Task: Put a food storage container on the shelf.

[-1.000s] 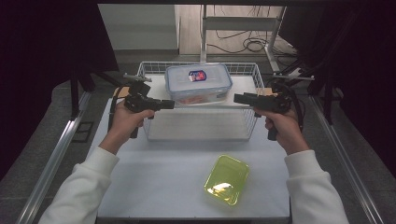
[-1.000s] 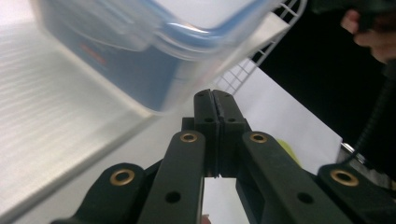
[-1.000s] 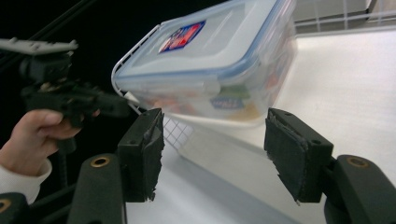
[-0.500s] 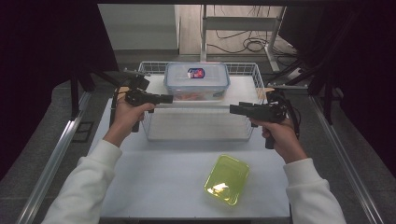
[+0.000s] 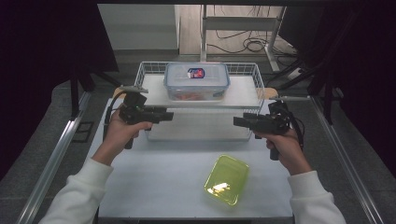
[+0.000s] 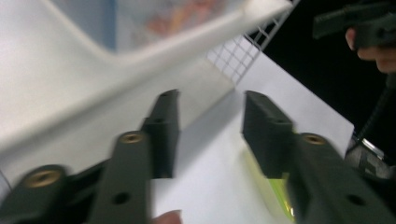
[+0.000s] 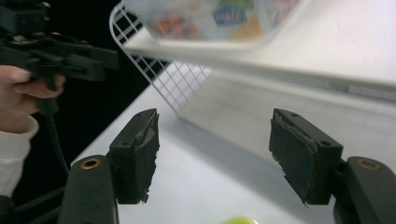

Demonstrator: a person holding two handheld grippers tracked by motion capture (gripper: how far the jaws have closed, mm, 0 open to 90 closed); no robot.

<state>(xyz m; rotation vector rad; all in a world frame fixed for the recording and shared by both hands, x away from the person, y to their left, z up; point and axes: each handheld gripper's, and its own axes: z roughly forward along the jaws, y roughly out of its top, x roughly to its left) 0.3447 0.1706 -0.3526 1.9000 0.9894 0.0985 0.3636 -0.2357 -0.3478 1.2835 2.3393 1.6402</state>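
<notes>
While both hands have dropped nearer the table, the left gripper (image 5: pixel 169 114) and right gripper (image 5: pixel 237 121) hang spread apart and empty, seemingly heading toward the green lid (image 5: pixel 227 179).

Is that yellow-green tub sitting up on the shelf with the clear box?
No, the yellow-green tub lies on the white table near the person, while the clear box sits on the shelf.

My right gripper (image 7: pixel 212 154) hangs over the white table (image 7: pixel 196 186), jaws wide apart, nothing between them; the pad at 8 o'clock looks torn. At 12 o'clock a plastic box (image 7: pixel 224 16), blurred, sits on a white shelf (image 7: pixel 327 51). Wire basket (image 7: pixel 154 70) at 11. At 10 o'clock a hand (image 7: pixel 18 100) holds the other gripper (image 7: pixel 93 58). Green sliver (image 7: pixel 240 220) at 6.
</notes>
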